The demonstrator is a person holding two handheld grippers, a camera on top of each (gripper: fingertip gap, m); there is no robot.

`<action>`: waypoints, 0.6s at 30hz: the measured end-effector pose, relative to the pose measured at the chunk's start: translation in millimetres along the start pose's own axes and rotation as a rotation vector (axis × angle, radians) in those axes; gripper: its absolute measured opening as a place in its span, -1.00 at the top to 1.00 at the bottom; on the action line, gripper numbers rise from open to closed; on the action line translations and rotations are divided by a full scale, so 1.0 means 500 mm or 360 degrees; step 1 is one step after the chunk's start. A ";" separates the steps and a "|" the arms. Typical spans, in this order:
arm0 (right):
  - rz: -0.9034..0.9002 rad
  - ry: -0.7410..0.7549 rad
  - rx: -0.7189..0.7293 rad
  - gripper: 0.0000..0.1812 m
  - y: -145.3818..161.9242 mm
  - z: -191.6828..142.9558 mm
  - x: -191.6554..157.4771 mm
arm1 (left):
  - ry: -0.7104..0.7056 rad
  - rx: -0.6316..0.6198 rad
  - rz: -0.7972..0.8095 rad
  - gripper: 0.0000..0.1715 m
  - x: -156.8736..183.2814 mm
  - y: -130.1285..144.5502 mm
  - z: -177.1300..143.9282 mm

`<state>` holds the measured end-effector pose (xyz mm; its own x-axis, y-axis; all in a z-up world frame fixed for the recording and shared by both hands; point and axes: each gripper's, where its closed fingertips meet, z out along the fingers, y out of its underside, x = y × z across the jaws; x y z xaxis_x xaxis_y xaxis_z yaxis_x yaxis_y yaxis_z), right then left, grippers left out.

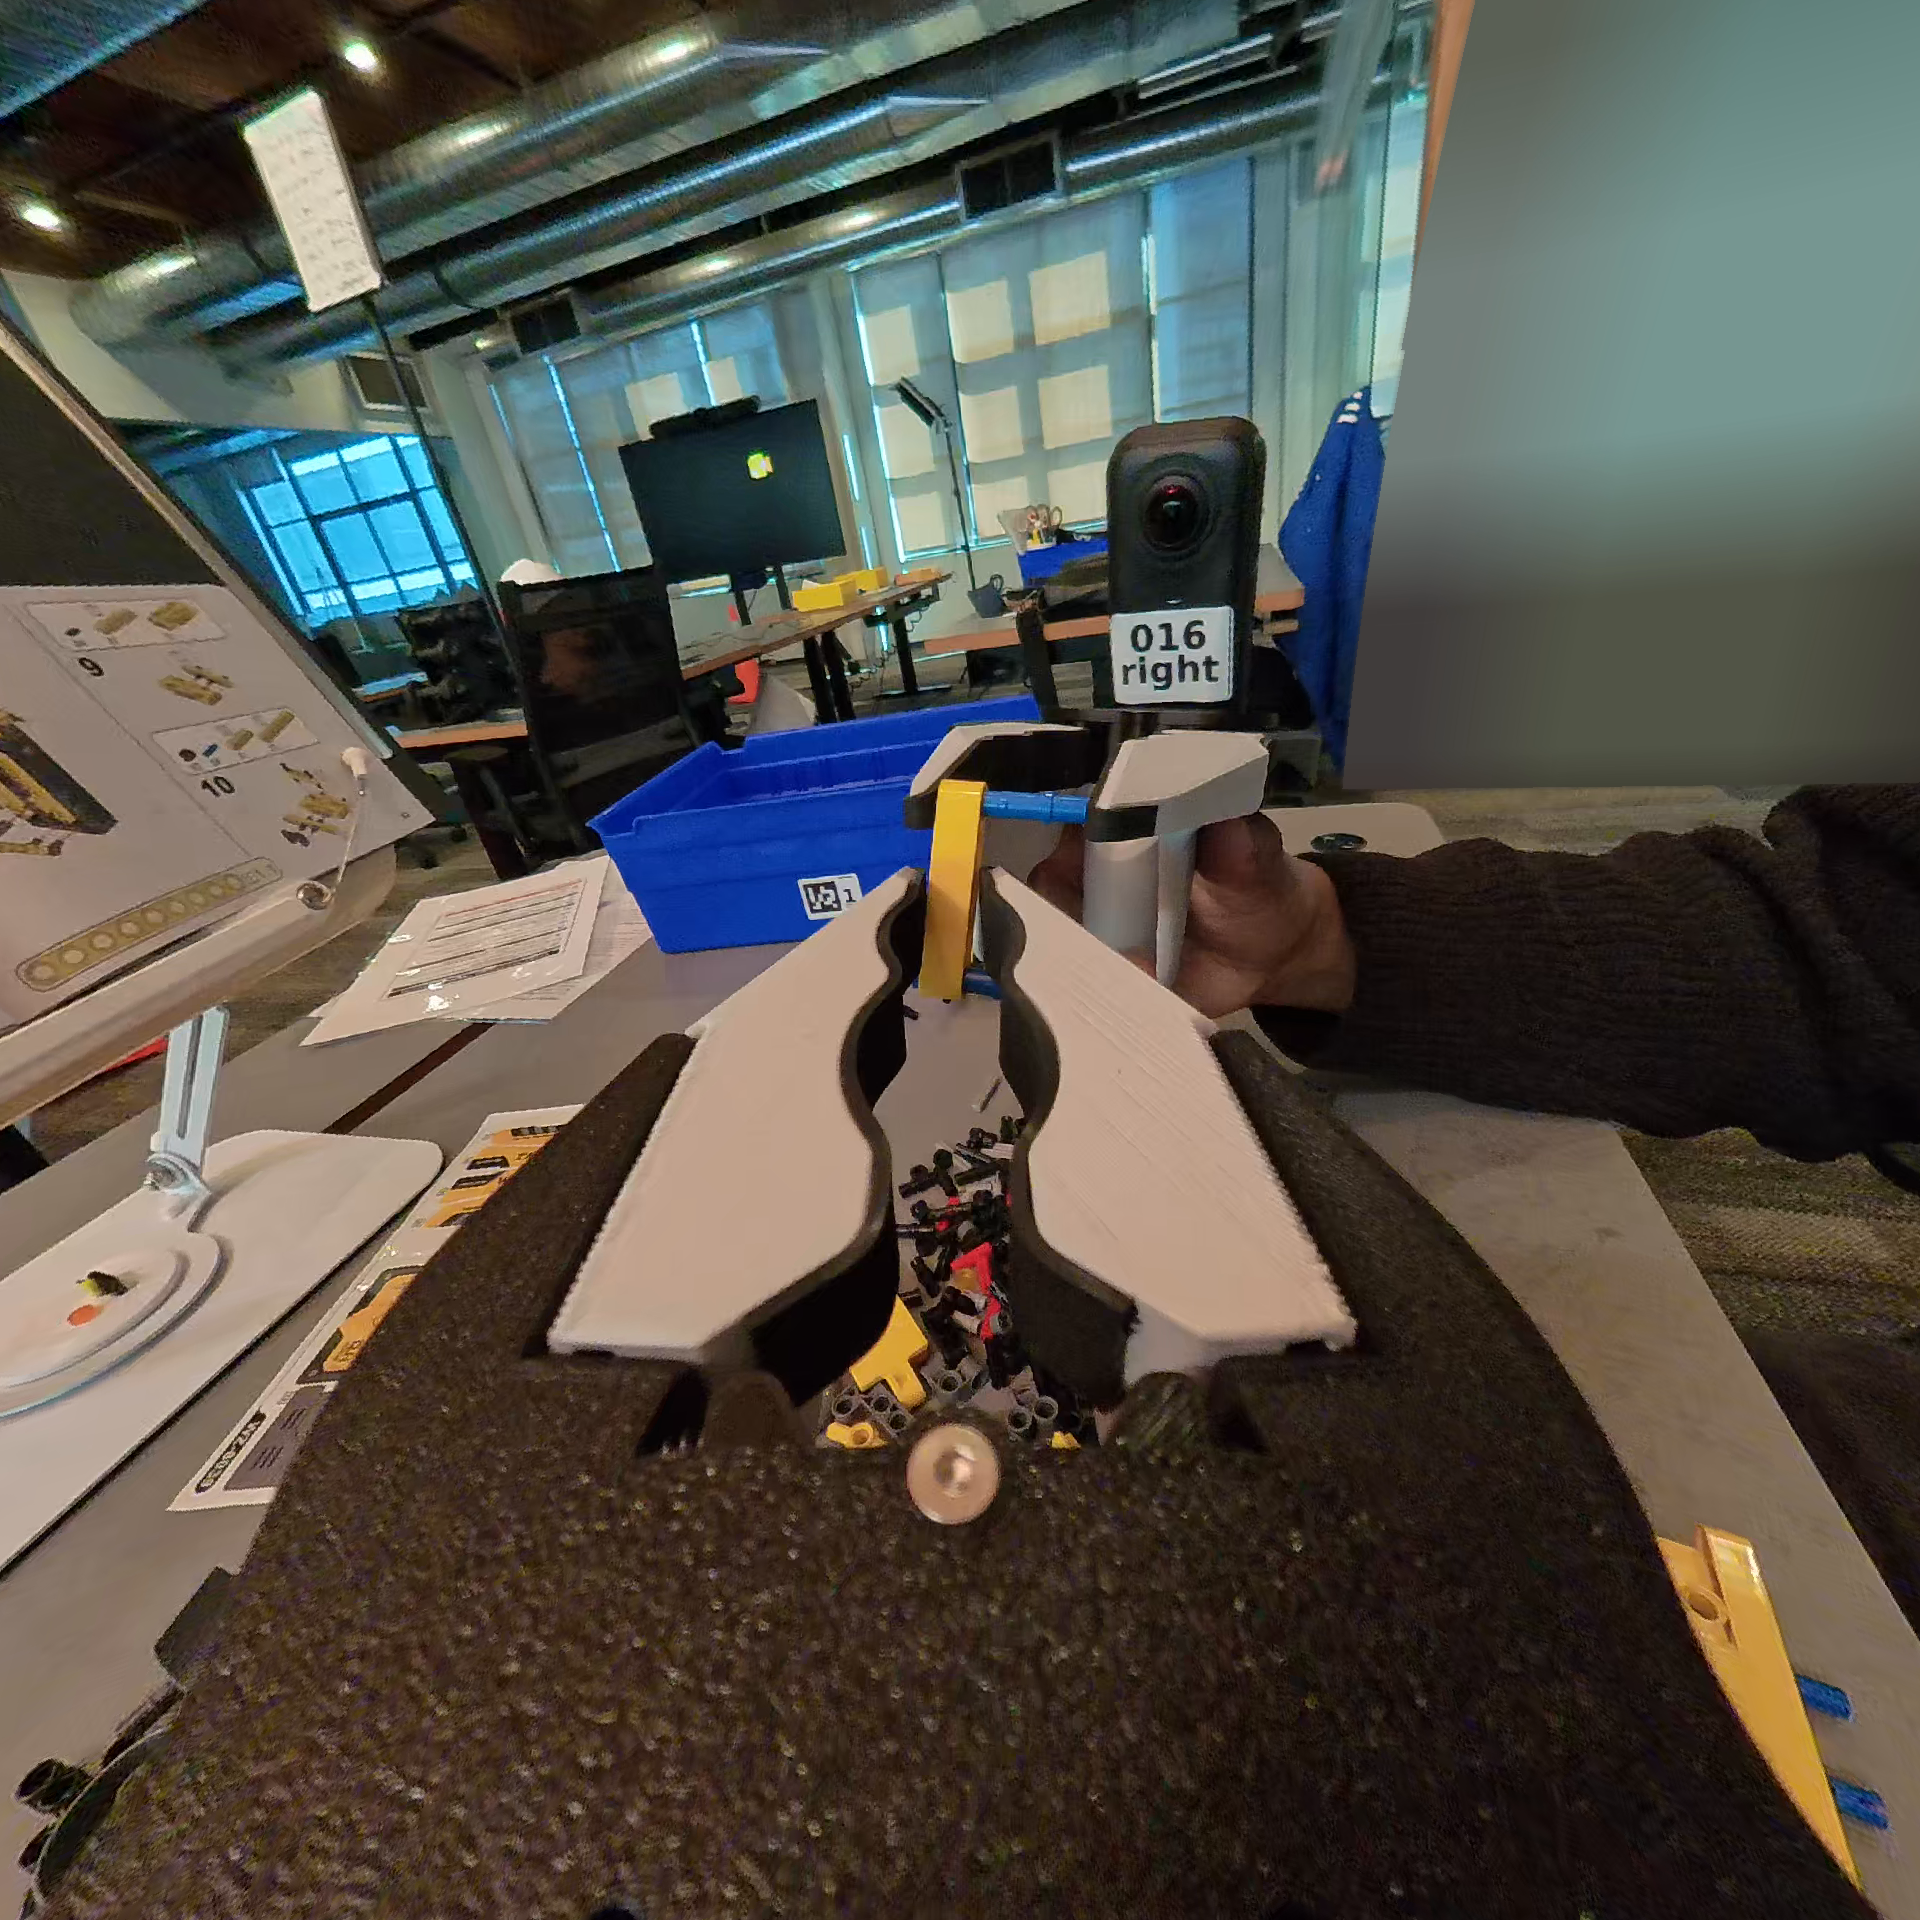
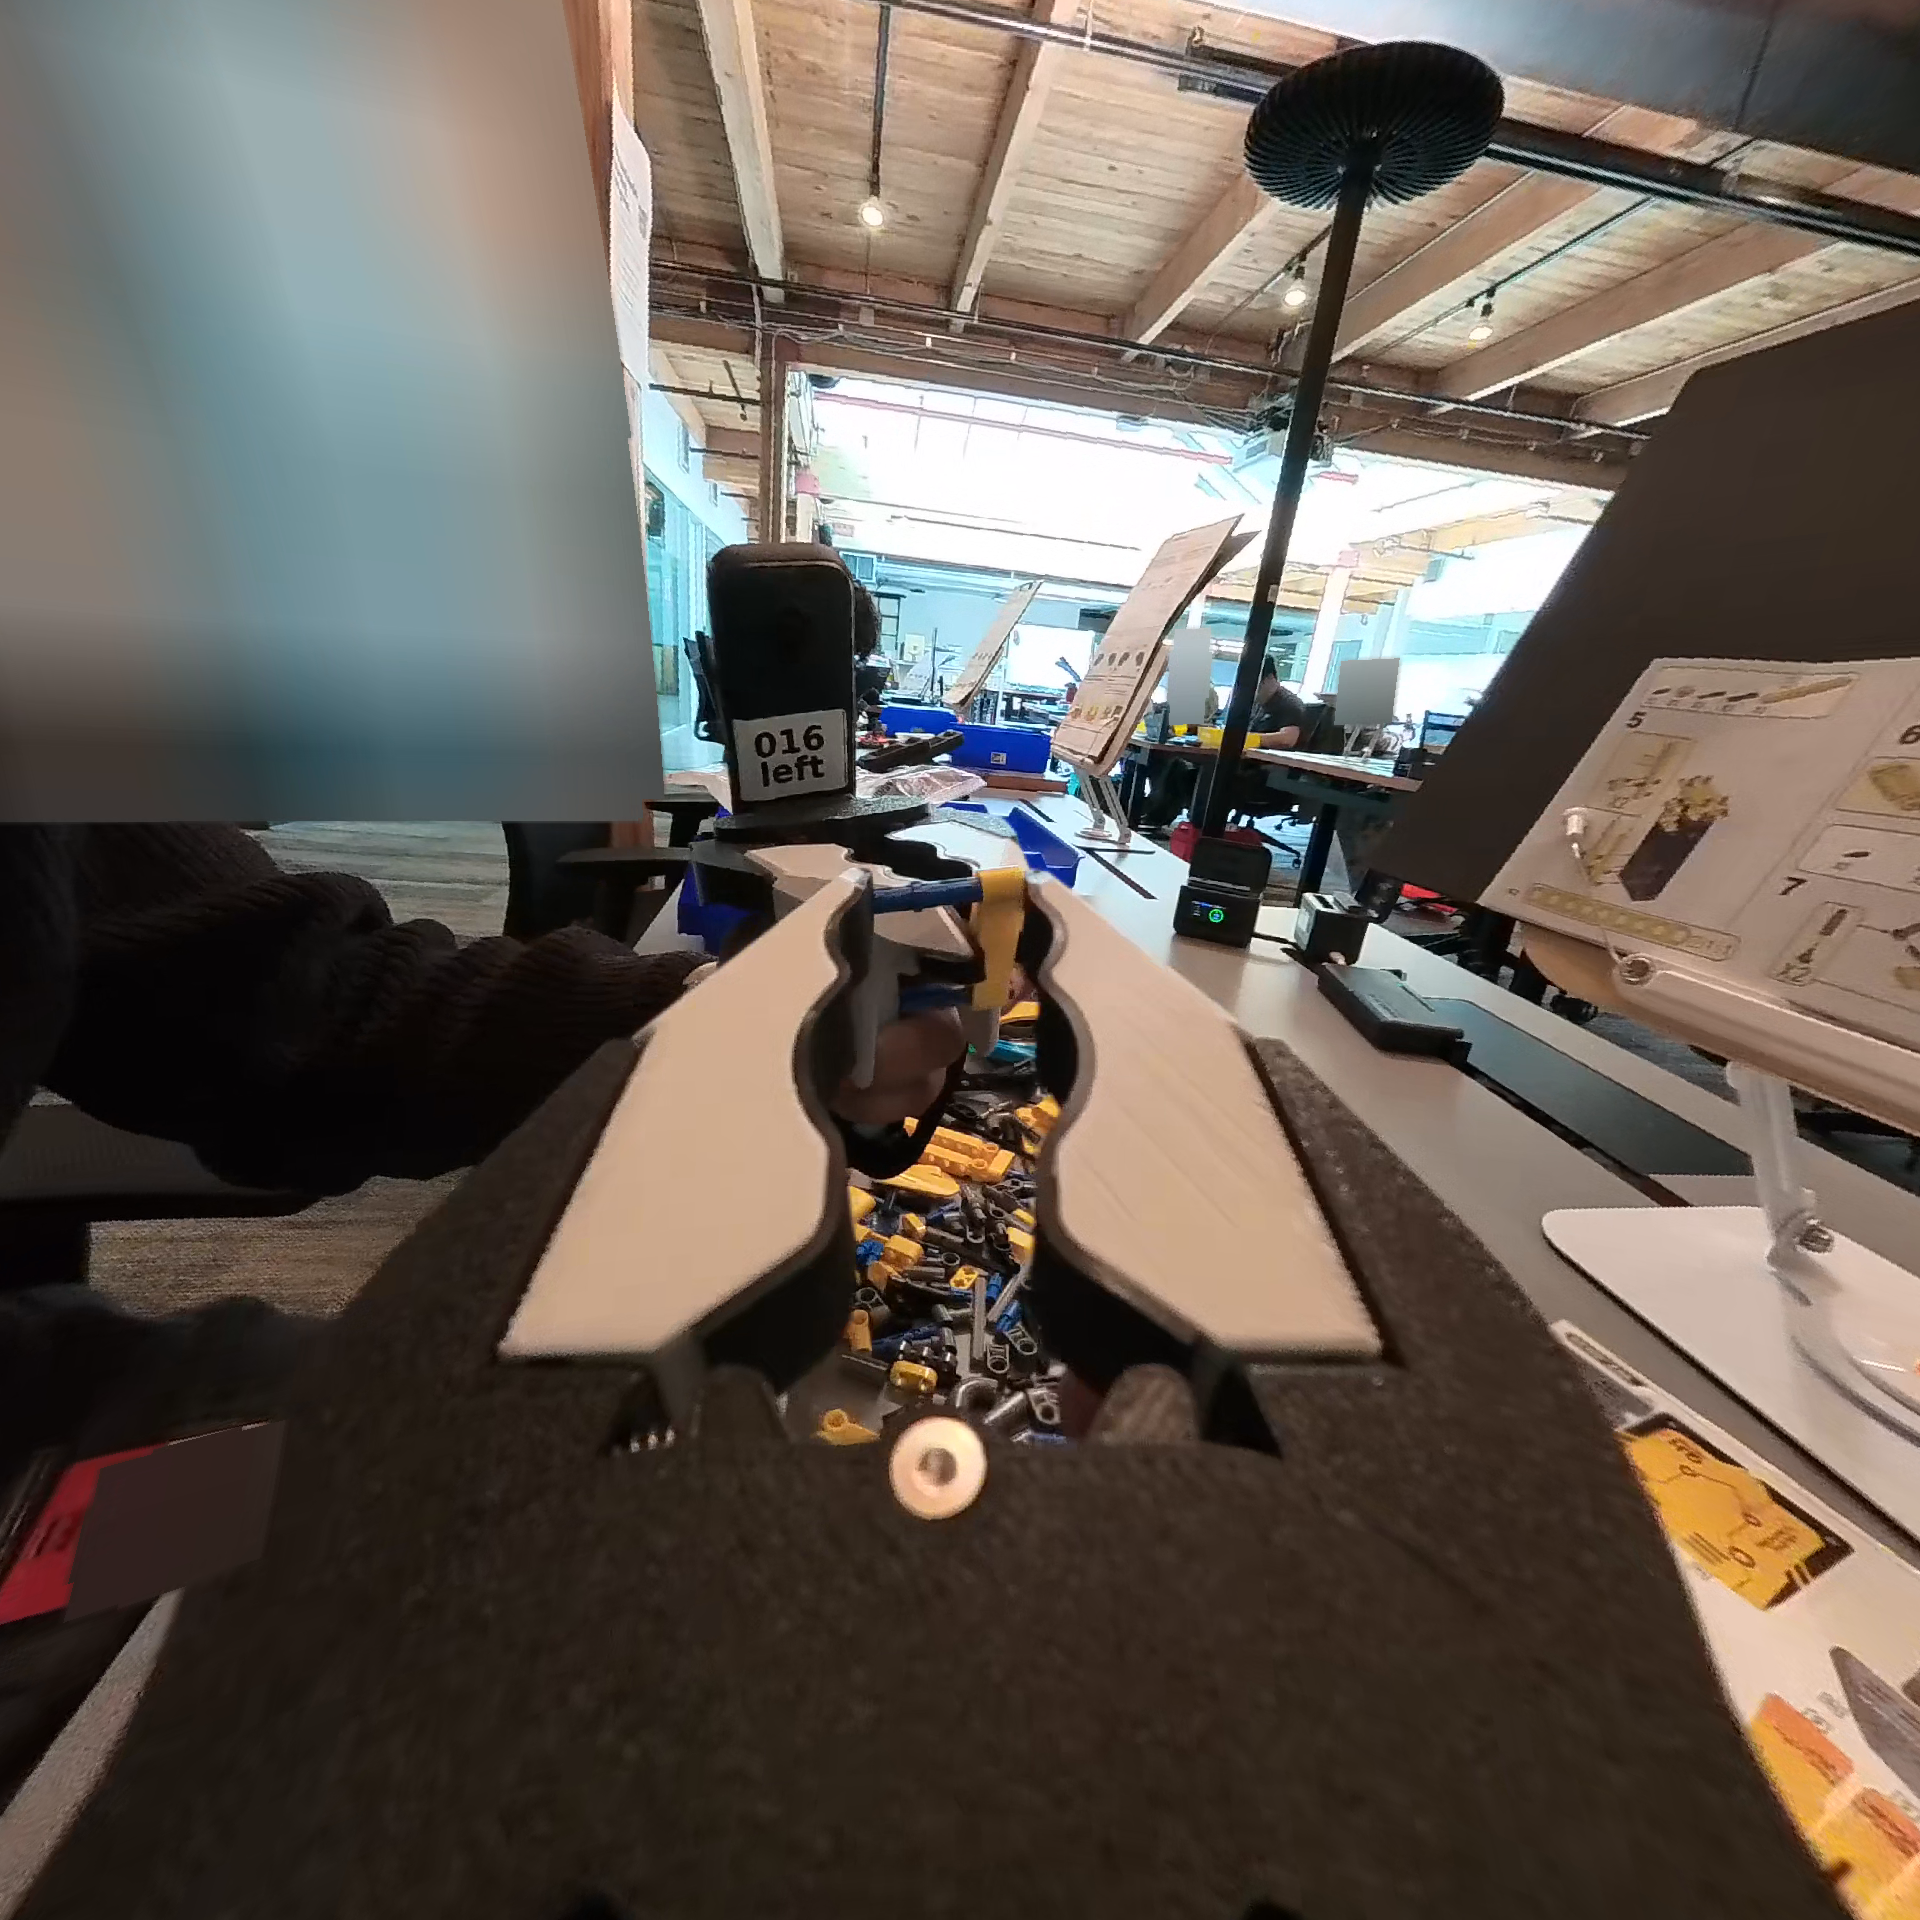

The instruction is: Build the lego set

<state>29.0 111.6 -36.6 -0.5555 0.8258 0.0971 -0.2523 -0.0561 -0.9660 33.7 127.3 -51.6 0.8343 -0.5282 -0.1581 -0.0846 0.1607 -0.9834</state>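
Observation:
My left gripper (image 1: 951, 902) is shut on a yellow beam (image 1: 952, 847) and holds it upright above the table. A blue pin (image 1: 1029, 805) sticks out of the beam's top to the right. A second blue pin (image 1: 977, 983) shows at its lower end. The right gripper (image 1: 1039, 790) faces me, held by a hand in a dark sleeve. In the right wrist view my right gripper (image 2: 951, 899) is closed across the blue pin (image 2: 925, 896) and the yellow beam (image 2: 1000, 925), one finger on the pin's end, the other against the beam.
A pile of small black, yellow and blue parts (image 1: 966, 1247) lies below both grippers (image 2: 956, 1247). A blue bin (image 1: 727, 831) stands behind. An instruction booklet on a white stand (image 1: 156, 748) is at the left (image 2: 1766, 831). A yellow panel (image 1: 1745, 1662) lies near right. The grippers are tip to tip, or close to it. From either gripper's tips it is about 20 centimetres to the yellow panel (image 1: 1745, 1662).

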 end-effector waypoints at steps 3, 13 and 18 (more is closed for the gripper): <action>-0.0020 0.0009 0.0055 0.70 -0.010 -0.003 -0.001 | 0.0027 0.0006 -0.0025 0.91 0.004 -0.003 0.001; 0.0163 -0.0094 0.0042 0.69 0.001 0.004 -0.011 | 0.0064 0.0015 -0.0089 0.91 0.014 -0.001 0.008; -0.0108 0.0133 -0.0052 0.69 0.007 -0.002 0.023 | -0.0057 0.0030 -0.0105 0.80 -0.014 0.002 0.003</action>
<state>22.5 121.7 -38.9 -0.4698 0.8710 0.1436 -0.2603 0.0187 -0.9653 28.6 132.4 -51.5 0.8565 -0.5083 -0.0896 -0.0189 0.1426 -0.9896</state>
